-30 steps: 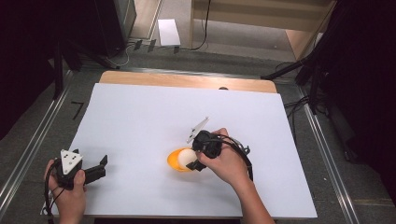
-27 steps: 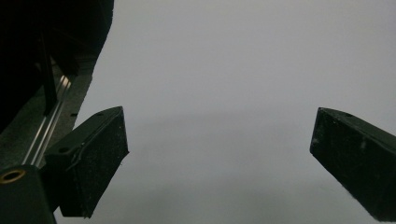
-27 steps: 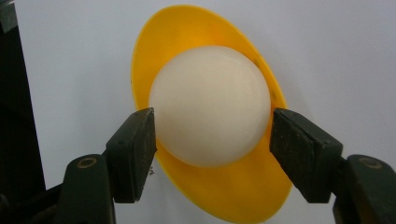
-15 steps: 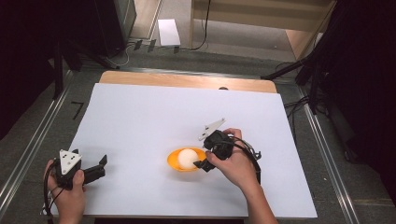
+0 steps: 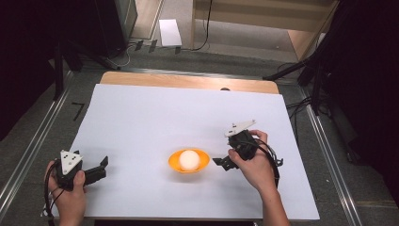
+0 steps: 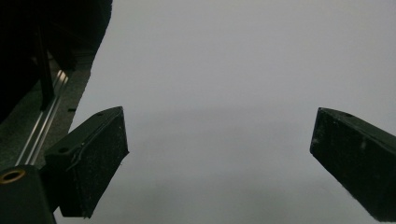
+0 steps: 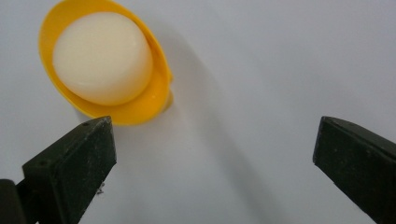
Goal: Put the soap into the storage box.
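A small orange bowl [image 5: 200, 165] sits on the white sheet near the table's front middle, with a pale round ball [image 5: 188, 159] resting in it. In the right gripper view the bowl [image 7: 140, 109] and ball [image 7: 102, 56] lie at the upper left, beyond the jaws. My right gripper [image 5: 221, 161] is just right of the bowl, apart from it; its jaws have just been opening and stand wide with nothing between them [image 7: 212, 154]. At the front left corner my left gripper [image 5: 101, 168] rests open over bare sheet [image 6: 219, 154].
The white sheet [image 5: 155, 117] covers most of a wooden table [image 5: 188, 81]. Metal rails [image 5: 28, 155] run along both sides. Beyond the far edge are cables and a white card [image 5: 169, 32] on the floor.
The right gripper has let go at the bowl, opened, and drawn back to the right. The ball stays in the bowl. The left hand has not moved.
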`<state>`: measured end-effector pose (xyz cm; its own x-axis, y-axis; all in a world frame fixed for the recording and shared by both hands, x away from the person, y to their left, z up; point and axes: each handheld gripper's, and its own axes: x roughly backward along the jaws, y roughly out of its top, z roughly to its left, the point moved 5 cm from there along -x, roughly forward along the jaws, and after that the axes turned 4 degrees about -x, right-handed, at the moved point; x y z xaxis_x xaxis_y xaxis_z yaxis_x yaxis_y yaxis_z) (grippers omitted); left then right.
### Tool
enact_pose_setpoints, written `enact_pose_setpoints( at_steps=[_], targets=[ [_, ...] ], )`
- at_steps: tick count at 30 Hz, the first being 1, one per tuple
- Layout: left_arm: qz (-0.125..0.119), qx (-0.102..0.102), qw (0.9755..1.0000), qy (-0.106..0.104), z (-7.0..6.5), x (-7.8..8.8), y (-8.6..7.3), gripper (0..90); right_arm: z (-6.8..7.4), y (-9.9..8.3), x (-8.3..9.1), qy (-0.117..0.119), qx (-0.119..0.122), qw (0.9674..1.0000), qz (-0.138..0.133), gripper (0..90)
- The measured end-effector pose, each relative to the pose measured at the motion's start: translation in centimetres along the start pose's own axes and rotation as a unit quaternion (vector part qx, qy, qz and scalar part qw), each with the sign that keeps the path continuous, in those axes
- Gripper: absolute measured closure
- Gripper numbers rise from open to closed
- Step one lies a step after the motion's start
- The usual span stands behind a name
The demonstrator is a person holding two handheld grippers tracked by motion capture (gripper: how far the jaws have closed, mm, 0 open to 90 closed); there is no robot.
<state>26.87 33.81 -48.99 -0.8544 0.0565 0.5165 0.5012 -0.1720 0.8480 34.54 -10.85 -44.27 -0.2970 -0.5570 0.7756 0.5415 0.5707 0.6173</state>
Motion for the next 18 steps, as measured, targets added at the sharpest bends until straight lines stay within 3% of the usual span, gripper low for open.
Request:
enact_pose_setpoints(
  at_steps=[12, 18],
  targets=[
    [0.004, 0.002, 1.0000, -0.001, 0.0, -0.1, 0.0, 4.5, -4.0, -5.1, 1.8, -0.034, -0.064, 0.9973, -0.016, 0.0],
    [0.005, 0.001, 1.0000, 0.001, 0.0, -0.1, 0.0, 4.5, -5.5, -7.2, 2.5, -0.047, -0.083, 0.9949, -0.031, 0.0]
  ],
)
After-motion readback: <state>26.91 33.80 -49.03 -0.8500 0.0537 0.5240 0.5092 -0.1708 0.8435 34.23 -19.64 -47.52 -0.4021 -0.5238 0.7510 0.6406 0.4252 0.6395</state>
